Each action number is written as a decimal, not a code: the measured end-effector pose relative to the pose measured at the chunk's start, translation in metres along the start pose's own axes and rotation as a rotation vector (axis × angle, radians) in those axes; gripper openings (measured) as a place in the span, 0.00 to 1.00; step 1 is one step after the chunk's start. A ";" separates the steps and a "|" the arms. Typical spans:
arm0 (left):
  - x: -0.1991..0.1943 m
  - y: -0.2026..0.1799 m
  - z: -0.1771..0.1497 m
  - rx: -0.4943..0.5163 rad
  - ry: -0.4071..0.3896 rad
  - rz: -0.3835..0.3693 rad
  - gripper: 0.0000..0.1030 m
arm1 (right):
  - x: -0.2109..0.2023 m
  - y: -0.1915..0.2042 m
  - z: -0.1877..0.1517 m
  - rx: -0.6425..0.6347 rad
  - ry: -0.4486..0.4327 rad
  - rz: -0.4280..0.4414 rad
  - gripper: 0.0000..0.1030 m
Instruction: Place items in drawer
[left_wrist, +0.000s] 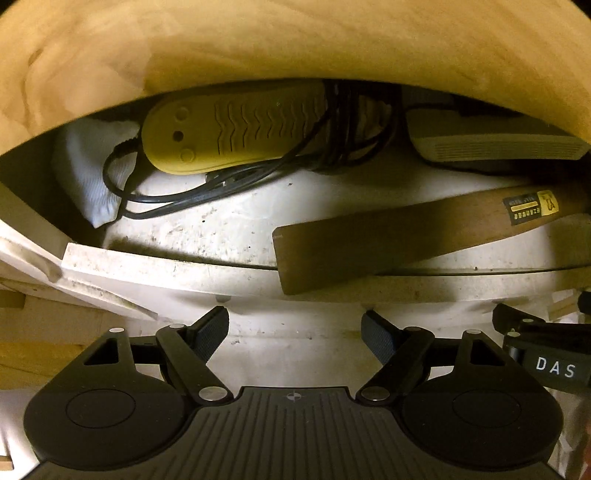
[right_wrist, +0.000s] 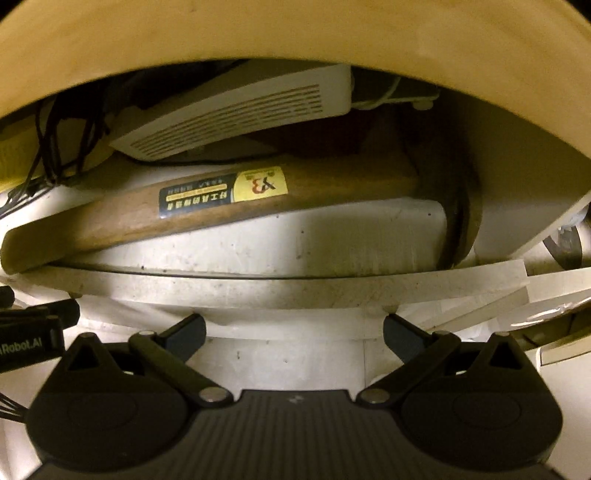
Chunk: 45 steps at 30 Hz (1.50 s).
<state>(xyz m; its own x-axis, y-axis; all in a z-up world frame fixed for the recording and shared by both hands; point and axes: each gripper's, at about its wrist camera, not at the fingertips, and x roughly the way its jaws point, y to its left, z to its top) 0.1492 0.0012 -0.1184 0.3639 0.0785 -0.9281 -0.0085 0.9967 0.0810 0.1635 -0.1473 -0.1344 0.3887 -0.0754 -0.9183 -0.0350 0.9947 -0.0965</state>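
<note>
A pale wooden tabletop (left_wrist: 258, 40) overhangs the open white drawer (left_wrist: 221, 229), whose front edge lies just ahead of both grippers. Inside, a wooden hammer handle (right_wrist: 207, 210) with a yellow-and-dark label lies across the drawer's near right part, its end resting on the front edge. A white vented box (right_wrist: 236, 110) sits at the far right, a yellow device (left_wrist: 229, 136) wrapped in black cord (left_wrist: 155, 199) at the far left. The left gripper (left_wrist: 293, 325) and right gripper (right_wrist: 293, 328) each hold their fingers apart, gripping nothing.
</note>
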 end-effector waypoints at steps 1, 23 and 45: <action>0.000 0.000 0.000 -0.001 0.002 0.002 0.77 | 0.000 0.001 0.000 -0.001 0.000 -0.003 1.00; 0.004 0.013 0.007 -0.032 -0.016 -0.023 0.76 | -0.013 -0.007 0.004 0.005 -0.002 0.011 1.00; -0.108 0.007 -0.038 -0.006 -0.206 -0.024 0.77 | -0.104 -0.021 -0.039 0.003 -0.083 0.039 1.00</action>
<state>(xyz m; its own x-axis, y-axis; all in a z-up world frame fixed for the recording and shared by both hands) 0.0748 0.0002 -0.0318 0.5469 0.0496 -0.8357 -0.0033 0.9984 0.0571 0.0882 -0.1632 -0.0518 0.4620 -0.0307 -0.8864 -0.0487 0.9970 -0.0599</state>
